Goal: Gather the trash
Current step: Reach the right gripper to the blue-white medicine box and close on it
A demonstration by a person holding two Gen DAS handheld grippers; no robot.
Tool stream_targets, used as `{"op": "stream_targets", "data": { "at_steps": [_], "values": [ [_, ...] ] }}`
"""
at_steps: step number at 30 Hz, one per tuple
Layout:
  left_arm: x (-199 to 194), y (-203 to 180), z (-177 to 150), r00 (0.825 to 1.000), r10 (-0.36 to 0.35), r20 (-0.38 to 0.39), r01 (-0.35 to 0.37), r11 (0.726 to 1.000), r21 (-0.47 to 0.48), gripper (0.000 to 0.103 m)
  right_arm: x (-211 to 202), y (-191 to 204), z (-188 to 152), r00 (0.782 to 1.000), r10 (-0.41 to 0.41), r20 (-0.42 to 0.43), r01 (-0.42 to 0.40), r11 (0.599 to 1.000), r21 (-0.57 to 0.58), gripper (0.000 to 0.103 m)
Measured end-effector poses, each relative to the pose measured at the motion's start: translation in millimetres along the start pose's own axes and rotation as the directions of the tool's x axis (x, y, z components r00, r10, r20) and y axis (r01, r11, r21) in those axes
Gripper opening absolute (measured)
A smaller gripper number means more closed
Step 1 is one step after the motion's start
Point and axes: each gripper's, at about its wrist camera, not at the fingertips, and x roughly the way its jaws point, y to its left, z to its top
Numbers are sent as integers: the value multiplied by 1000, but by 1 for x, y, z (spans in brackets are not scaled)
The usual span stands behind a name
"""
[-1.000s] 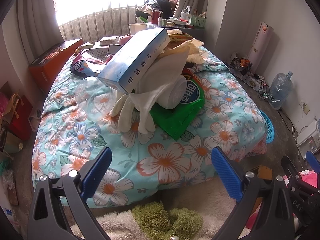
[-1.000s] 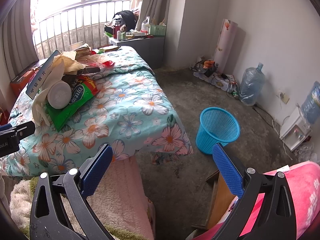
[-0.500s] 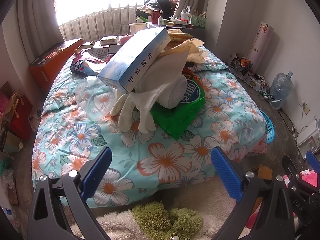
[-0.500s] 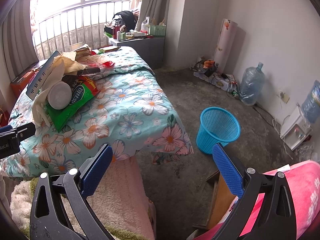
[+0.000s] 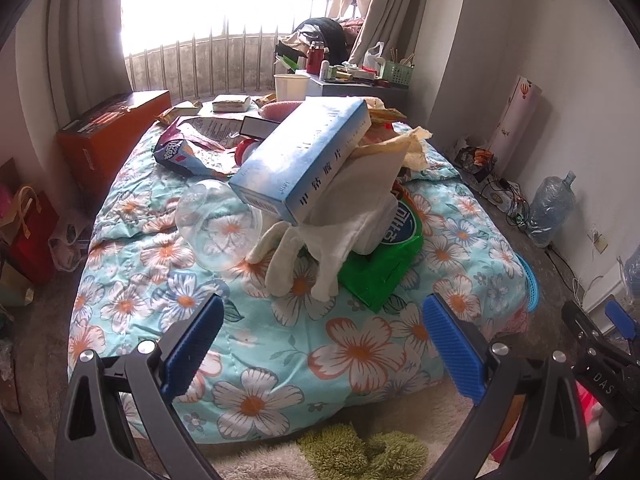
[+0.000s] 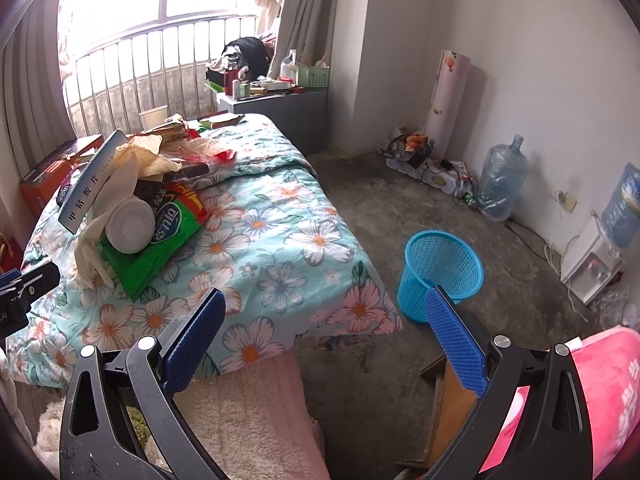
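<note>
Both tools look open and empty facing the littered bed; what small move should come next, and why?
Probably ease the left tool forward toward the white glove hanging off the pile's near edge. Both tools are open and hold nothing, the glove is the nearest loose piece, and the blue basket stands empty on the floor beside the bed.

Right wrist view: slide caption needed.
Open right gripper faces a trash-strewn floral bed and blue basket.
</note>
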Motion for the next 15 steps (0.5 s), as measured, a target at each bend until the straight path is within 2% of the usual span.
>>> {"op": "stream_targets", "data": {
  "at_steps": [5, 10, 15],
  "values": [
    [-12, 44, 17, 991, -57, 117, 62, 997, -47, 97, -2, 22, 20, 996, 66, 59, -66, 998, -1, 95],
    [-14, 88, 25, 965, -145, 219, 158, 987, -41, 97, 5, 48, 39, 979, 198, 59, -199, 980, 15, 95],
    [5, 119, 34, 966, -153, 208, 161, 987, -26, 97, 25, 71, 45, 949, 316, 7, -316, 948, 22, 92]
  ]
}}
